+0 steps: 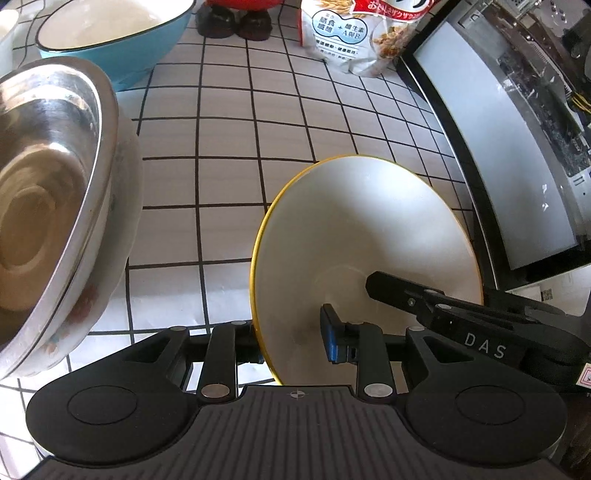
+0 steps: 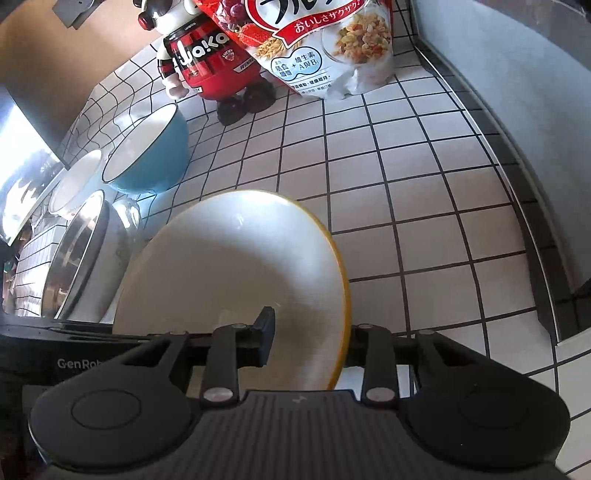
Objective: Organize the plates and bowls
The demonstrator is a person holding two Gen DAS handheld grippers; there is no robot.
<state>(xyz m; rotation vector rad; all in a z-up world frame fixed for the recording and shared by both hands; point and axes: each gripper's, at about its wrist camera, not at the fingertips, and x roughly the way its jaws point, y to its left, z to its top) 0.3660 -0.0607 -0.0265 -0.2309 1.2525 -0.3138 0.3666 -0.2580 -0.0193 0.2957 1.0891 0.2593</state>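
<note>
plate: round white plate with yellow rim [image 1: 354, 236], tilted up on edge over the white tiled counter with black grout [image 1: 229, 140], near centre in both views
left gripper: left gripper [image 1: 295, 339], black with blue pads, jaws straddling the plate's near-left rim, one finger behind the rim and one blue pad [image 1: 330, 338] on the white face; clamped on the plate
right gripper: right gripper [image 2: 306, 339] astride the plate's near-right rim, dark pad [image 2: 266, 336] against the white face, other finger hidden behind the yellow edge; contact on that side not visible, grip unclear
steel bowl: shiny stainless steel bowl [image 1: 48, 206] nested in a white bowl with faint floral print [image 1: 107, 280], left of the plate, apart from it
blue bowl: blue bowl with white inside and dark rim [image 1: 114, 33], far left, just behind the steel bowl
white bowl: small white bowl [image 2: 75, 181], left of the blue bowl
cereal bag: white and red cereal bag [image 2: 325, 48], far centre, upright
figure: red and black toy figure [image 2: 207, 62], far, just left of the bag
</note>
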